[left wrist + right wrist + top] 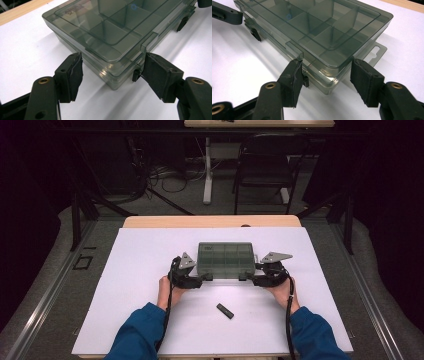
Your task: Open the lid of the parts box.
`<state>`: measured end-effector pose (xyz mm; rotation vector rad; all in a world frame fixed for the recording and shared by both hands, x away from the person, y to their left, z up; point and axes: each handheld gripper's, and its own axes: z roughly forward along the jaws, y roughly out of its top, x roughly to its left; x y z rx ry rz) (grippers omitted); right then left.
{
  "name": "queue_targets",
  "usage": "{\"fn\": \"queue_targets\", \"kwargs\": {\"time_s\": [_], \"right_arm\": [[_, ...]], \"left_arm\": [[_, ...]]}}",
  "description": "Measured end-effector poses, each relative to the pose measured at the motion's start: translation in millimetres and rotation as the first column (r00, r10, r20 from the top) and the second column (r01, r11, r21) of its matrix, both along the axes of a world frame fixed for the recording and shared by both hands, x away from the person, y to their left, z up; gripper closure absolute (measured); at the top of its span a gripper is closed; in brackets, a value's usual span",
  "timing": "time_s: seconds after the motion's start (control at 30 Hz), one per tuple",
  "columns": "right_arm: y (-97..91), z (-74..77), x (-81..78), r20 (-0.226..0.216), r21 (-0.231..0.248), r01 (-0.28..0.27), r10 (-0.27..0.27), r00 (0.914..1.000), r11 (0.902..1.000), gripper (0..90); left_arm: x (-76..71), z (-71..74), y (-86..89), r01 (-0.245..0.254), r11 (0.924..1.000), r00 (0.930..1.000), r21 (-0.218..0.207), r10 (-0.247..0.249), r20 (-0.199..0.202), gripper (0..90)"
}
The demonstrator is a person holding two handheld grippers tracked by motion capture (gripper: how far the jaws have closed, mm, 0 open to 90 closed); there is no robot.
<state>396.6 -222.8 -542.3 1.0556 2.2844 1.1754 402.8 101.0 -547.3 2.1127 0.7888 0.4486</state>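
Fingers (pixel 75 75) of the left gripper (pixel 111 76) stand apart around the near left corner of the compartment box (pixel 225 260). One pad sits against the small dark latch (pixel 135 75) on the front edge; the other stands clear of the side wall. No clamp yet.

Fingers (pixel 293 80) of the right gripper (pixel 327 82) are also apart, straddling the near right corner. One pad rests by the right latch (pixel 306 81); the other is free near the hang tab (pixel 377 53).

The box lies flat, lid down, mid-worktop (pixel 140 270), with both hands (pixel 165 290) at its front edge. A small black stick (pixel 225 310) lies apart, nearer the person.

Handling judgement: smoked clear plastic, hard and rigid, and light, since the compartments look empty. Its walls are smooth, so pads may slip on a flat face. The thin lid likely flexes if pinched at the middle. Best purchase is the front corners or the latch tabs; working both latches together should keep the lid from twisting.
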Motion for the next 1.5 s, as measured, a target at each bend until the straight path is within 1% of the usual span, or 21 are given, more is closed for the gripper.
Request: {"fn": "queue_targets", "kwargs": {"time_s": [0.2,0.37,0.5,0.63,0.8,0.87,0.93,1.1,1.23,1.3,1.4,1.5], "right_arm": [[-0.5,2.1,-1.2,0.017,0.006,0.006,-0.006,0.9998,1.0000,44.9],[-1.0,3.4,-2.1,0.029,0.011,0.013,-0.013,0.9995,0.9999,46.6],[-1.6,4.3,-2.5,0.036,0.011,0.014,-0.015,0.9992,0.9998,47.7],[-1.8,5.9,-3.7,0.058,0.015,0.022,-0.023,0.9981,0.9996,49.2],[-2.0,6.4,-4.1,0.064,0.019,0.027,-0.028,0.9976,0.9995,50.0],[-1.9,6.4,-4.3,0.065,0.020,0.029,-0.030,0.9975,0.9994,50.1],[-2.0,6.6,-4.5,0.069,0.020,0.029,-0.031,0.9972,0.9994,50.4],[-2.2,6.7,-4.7,0.071,0.020,0.029,-0.031,0.9970,0.9994,50.6],[-2.2,6.5,-4.4,0.073,0.009,0.026,-0.026,0.9970,0.9996,49.2],[-2.5,6.9,-4.5,0.085,-0.008,0.032,-0.031,0.9959,0.9995,47.9],[-3.5,6.9,-4.2,0.095,-0.009,0.040,-0.039,0.9947,0.9991,46.9],[-4.0,7.0,-3.8,0.112,-0.020,0.048,-0.046,0.9927,0.9986,46.1]], "left_arm": [[-2.0,2.6,-0.9,-0.003,0.9999,0.9995,0.014,0.003,0.031,32.2],[-3.6,5.0,-1.2,-0.014,0.9998,0.9983,0.015,0.013,0.056,33.7],[-4.6,6.3,-1.3,-0.021,0.9997,0.9970,0.012,0.020,0.074,36.5],[-5.2,7.2,-0.8,-0.032,0.9994,0.9950,0.012,0.030,0.095,38.4],[-6.6,7.6,-0.5,-0.039,0.9992,0.9918,0.008,0.038,0.122,41.7],[-7.5,7.8,-0.5,-0.042,0.9991,0.9892,0.006,0.041,0.141,42.9],[-7.9,8.0,-0.6,-0.044,0.9990,0.9884,-0.001,0.044,0.145,44.0],[-8.7,8.6,-0.5,-0.047,0.9989,0.9859,-0.003,0.046,0.161,46.6],[-9.4,8.8,-1.2,-0.047,0.9989,0.9841,-0.004,0.047,0.172,47.8],[-9.4,9.0,-0.9,-0.047,0.9989,0.9834,-0.007,0.047,0.175,48.0],[-9.8,9.5,-0.9,-0.048,0.9988,0.9825,-0.006,0.049,0.180,48.4],[-10.1,9.7,-1.0,-0.050,0.9987,0.9819,-0.013,0.051,0.182,48.7]]}}
